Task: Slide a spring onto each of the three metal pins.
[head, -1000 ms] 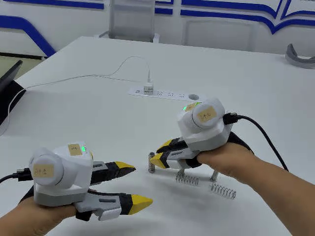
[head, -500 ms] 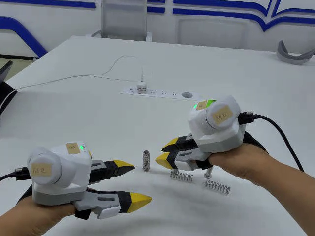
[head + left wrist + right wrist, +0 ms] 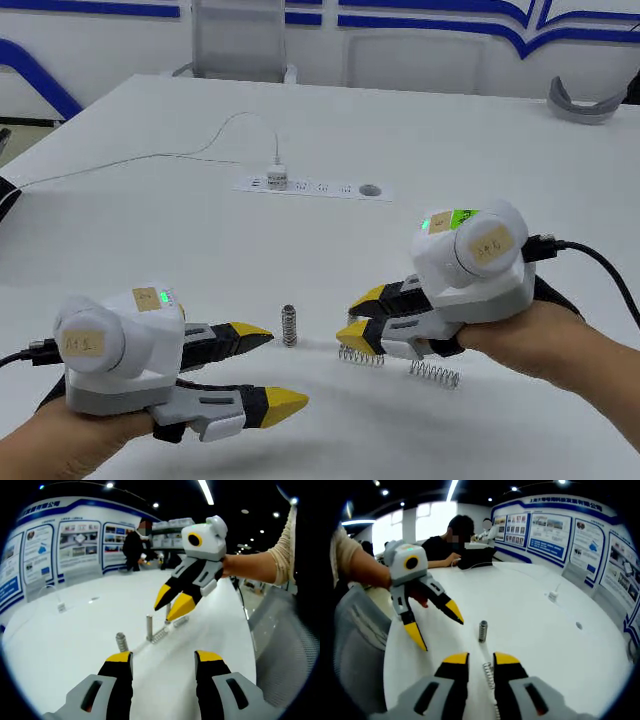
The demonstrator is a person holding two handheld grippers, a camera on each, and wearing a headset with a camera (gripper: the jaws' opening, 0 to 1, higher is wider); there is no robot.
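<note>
Right gripper hovered low over loose spring, jaws slightly parted, nothing held; judged lined up for pickup. Second loose spring lay just beside it on table. Left gripper had jaws wide apart, empty, parked clear of work. Sprung pin was done: short upright coil stack. Bare pin stood near, thin, grey, upright.

Two grippers: left gripper, right gripper. Three pins ahead of the left gripper's jaws: sprung pin, bare pin, and far pin, partly behind the right gripper's tips. Three springs: fitted spring on the sprung pin, plus two loose under the right gripper, near spring and outer spring. One power strip, one plug, one chair.
</note>
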